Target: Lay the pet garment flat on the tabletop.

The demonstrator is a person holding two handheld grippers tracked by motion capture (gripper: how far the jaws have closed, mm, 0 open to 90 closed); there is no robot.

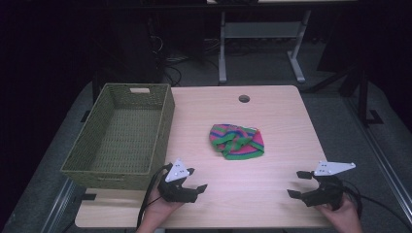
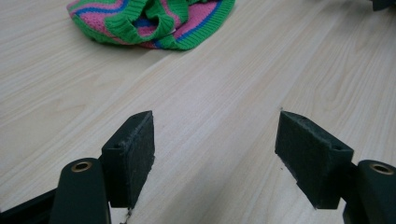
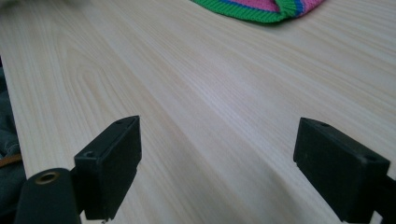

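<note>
Tabletop (image 1: 272,194): evenly lit from above, no glare.
Surroundings: dim, nearly black floor and room edges.
Shadows: soft, short beneath the striped knit cloth (image 1: 236,141).
Focus: high view slightly soft; gripper views sharper on the wood grain.

A striped knitted cloth (image 1: 237,141) in pink, green and blue lies crumpled near the middle of the wooden table (image 1: 272,194). The left gripper (image 1: 195,179) rests near the table's front edge, jaws spread apart with nothing between them; the cloth sits well ahead of its jaws and off to their right. The right gripper (image 1: 296,183) also seems to stand with jaws apart, though they look small here; the cloth lies ahead and to their left. A woven green basket (image 1: 82,150) sits just beside the left gripper.
</note>
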